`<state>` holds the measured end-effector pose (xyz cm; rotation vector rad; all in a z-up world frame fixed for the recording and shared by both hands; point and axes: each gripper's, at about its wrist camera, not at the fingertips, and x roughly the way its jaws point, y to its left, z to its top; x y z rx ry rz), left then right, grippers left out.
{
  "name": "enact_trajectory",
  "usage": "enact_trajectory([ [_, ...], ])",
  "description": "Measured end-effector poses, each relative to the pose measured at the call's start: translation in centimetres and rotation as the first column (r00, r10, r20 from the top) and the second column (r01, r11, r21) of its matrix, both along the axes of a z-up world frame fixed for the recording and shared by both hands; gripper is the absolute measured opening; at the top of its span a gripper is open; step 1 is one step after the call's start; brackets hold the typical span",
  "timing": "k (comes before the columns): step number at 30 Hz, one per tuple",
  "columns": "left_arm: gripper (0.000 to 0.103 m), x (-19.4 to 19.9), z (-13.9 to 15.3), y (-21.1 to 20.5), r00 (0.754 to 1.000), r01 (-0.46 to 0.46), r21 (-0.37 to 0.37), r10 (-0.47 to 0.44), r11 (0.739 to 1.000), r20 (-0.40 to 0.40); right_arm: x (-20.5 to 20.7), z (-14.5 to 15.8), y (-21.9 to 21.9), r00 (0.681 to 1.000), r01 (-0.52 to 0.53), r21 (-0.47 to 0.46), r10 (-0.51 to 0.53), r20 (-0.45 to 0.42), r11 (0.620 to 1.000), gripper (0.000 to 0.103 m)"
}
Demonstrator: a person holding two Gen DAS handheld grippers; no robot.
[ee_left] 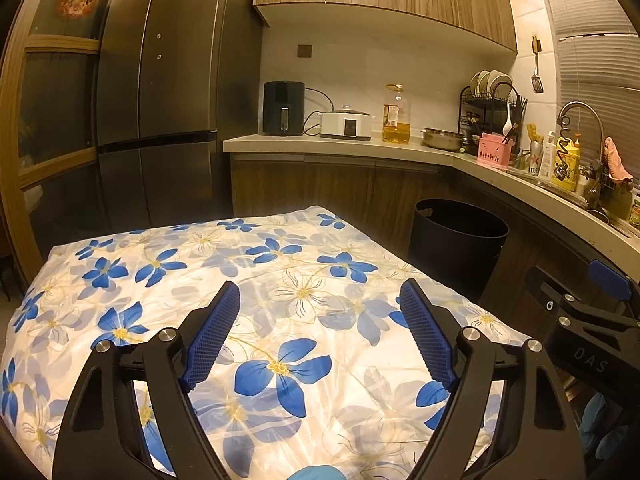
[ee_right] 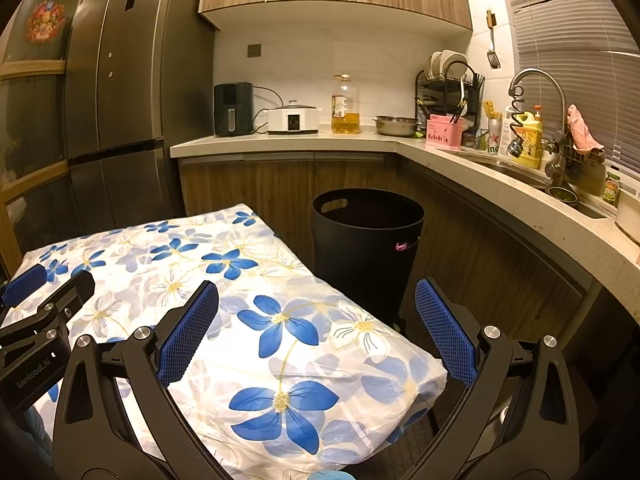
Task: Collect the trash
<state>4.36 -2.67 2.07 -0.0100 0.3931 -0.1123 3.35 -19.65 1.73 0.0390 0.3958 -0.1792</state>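
Observation:
A black trash bin (ee_left: pixel 456 240) stands on the floor past the table's far right corner; it also shows in the right wrist view (ee_right: pixel 366 248). No trash shows on the table with the white cloth with blue flowers (ee_left: pixel 224 264), which the right wrist view also shows (ee_right: pixel 256 288). My left gripper (ee_left: pixel 320 300) is open and empty above the cloth. My right gripper (ee_right: pixel 316 300) is open and empty over the table's right edge, near the bin. Each gripper shows at the edge of the other's view: the right one (ee_left: pixel 592 320) and the left one (ee_right: pixel 44 312).
A kitchen counter (ee_right: pixel 440 152) runs behind and along the right, with an air fryer (ee_right: pixel 233 109), cooker, oil bottle (ee_right: pixel 345 106), steel bowl, dish rack and sink tap (ee_right: pixel 538 80). A tall dark fridge (ee_left: pixel 160 80) stands at the back left.

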Motion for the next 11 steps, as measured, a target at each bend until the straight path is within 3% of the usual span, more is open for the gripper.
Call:
enact_trajectory([
  [4, 0.087, -0.19, -0.05, 0.06, 1.000, -0.008, 0.008, 0.008, 1.000, 0.006, -0.02, -0.05, -0.14, 1.000, 0.003, 0.002, -0.003, 0.002, 1.000, 0.098],
  [11, 0.090, -0.58, 0.28, -0.02, 1.000, -0.008, 0.014, 0.008, 1.000, 0.021, -0.16, -0.08, -0.34, 1.000, 0.004, 0.006, -0.004, 0.004, 1.000, 0.098],
])
